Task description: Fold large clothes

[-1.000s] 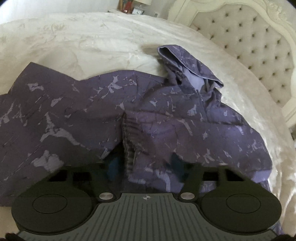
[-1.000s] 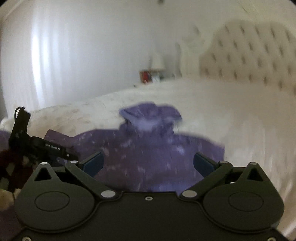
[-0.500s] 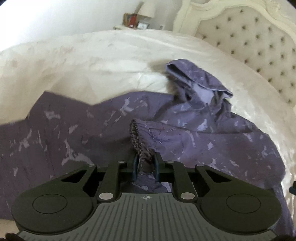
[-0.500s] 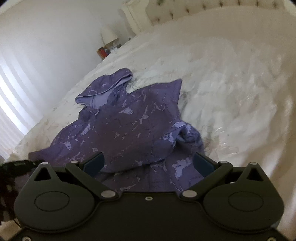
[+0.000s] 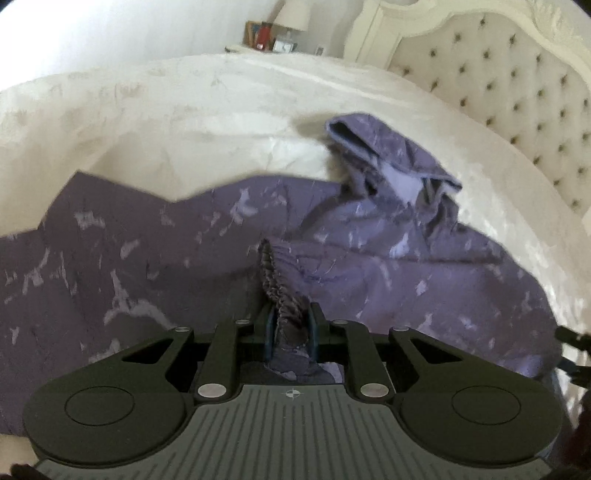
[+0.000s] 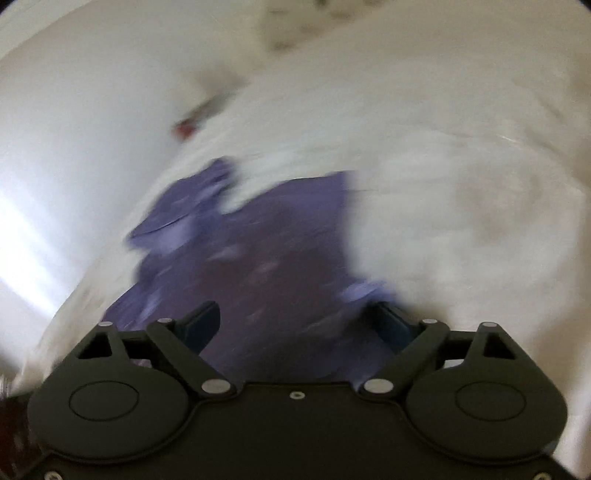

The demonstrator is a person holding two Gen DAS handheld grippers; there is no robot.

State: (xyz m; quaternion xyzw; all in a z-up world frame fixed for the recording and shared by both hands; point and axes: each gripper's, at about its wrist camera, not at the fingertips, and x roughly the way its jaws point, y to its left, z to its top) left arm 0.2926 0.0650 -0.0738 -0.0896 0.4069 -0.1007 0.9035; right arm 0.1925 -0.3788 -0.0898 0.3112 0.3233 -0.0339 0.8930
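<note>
A purple hooded jacket point(image 5: 369, 251) with pale marbled streaks lies spread on a white bed point(image 5: 184, 110), its hood point(image 5: 388, 155) toward the headboard. My left gripper point(image 5: 290, 321) is shut on the jacket's gathered elastic cuff point(image 5: 275, 284), which stands up between the pads. In the blurred right wrist view the jacket point(image 6: 266, 258) fills the middle. My right gripper point(image 6: 299, 321) hovers over the jacket's near edge, its jaws wide apart and closing. Cloth lies between and under the fingers, but the pads do not press on it.
A cream tufted headboard point(image 5: 517, 81) rises at the right. A bedside table with a lamp point(image 5: 291, 14) and small items point(image 5: 266, 33) stands behind the bed. Part of the other gripper point(image 5: 572, 350) shows at the right edge of the left wrist view.
My left gripper closed on the jacket cuff and lifted it slightly. My right gripper swung down and rolled toward the jacket's near edge, and its jaws have begun to narrow.
</note>
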